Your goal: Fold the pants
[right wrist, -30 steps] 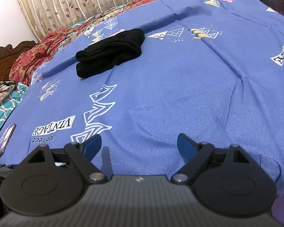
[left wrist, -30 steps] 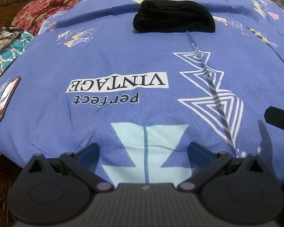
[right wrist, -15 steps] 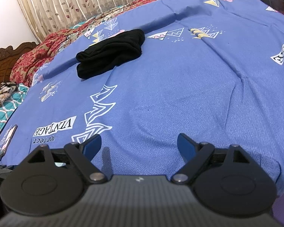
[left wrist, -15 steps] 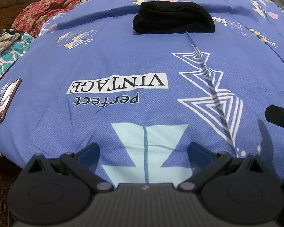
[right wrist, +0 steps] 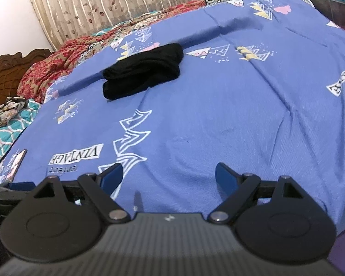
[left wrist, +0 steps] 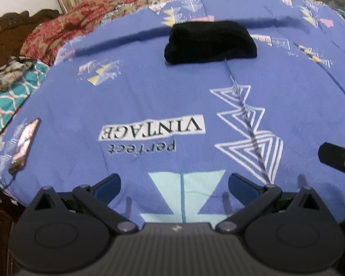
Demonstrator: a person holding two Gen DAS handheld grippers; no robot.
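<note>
Since the black pants [left wrist: 210, 42] already lie as a compact bundle: the folding itself looks finished, or close to it.
Pants, place: on the blue printed bedsheet [left wrist: 149, 96], toward the far edge of the bed, just in front of a long raised ridge in the sheet; well apart from both grippers.
Pants, shape: several layers stacked, edges roughly aligned in the left wrist view; in the right wrist view [right wrist: 142, 73] the near end looks a little loose and rounded.
Left gripper [left wrist: 173, 184]: fingers spread wide, nothing between them, hanging over the near edge of the bed above the pale blue triangle print.
Right gripper [right wrist: 169, 174]: fingers spread wide and empty, also over the near edge, to the right of the zigzag print.
Step in hand: by my reading, both hands are off the garment, at a pause or withdrawal after the last fold.
Next move, if any: reach across the bed to the bundle, pinch the loose near end and square it, or press the stack flat; both fingers must pass the phone [left wrist: 24, 145] by the left edge without nudging it.
Risk: the soft stack may slump if pulled from one side only.
</note>
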